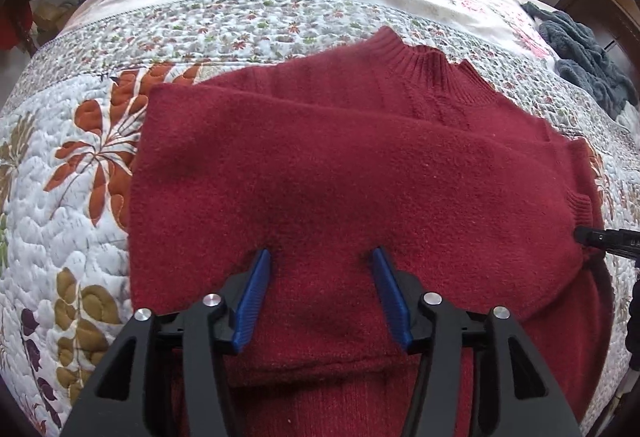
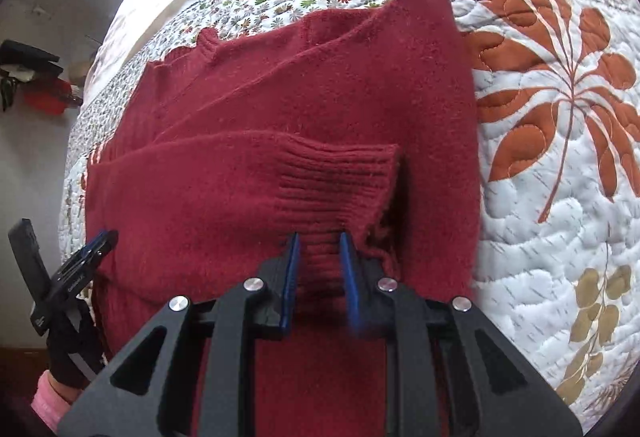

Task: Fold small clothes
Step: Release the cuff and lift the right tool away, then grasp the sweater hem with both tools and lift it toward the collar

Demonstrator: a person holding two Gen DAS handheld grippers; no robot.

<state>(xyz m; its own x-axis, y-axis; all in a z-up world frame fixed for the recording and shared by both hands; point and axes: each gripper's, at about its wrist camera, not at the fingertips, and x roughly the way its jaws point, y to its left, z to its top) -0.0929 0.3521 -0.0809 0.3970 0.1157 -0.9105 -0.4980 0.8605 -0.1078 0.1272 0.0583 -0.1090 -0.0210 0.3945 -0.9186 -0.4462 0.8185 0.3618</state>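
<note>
A dark red knit sweater (image 1: 340, 165) lies on the quilted floral bedspread (image 1: 72, 173) with its ribbed collar (image 1: 424, 65) at the far side. One sleeve is folded across the body. My left gripper (image 1: 321, 253) stands open over the lower body, its blue fingertips resting on the knit with nothing clamped. In the right wrist view the sleeve's ribbed cuff (image 2: 336, 173) runs up between the blue pads of my right gripper (image 2: 320, 237), which is shut on it; the cuff is slightly raised, with a shadow beneath. The left gripper (image 2: 100, 241) shows at the sweater's left edge.
A grey-blue fluffy garment (image 1: 580, 53) lies on the bed at the far right. Past the bed's edge, on the floor, are a red item (image 2: 48, 99) and dark objects (image 2: 28, 57). A gloved hand (image 2: 72, 341) with a pink sleeve holds the left gripper.
</note>
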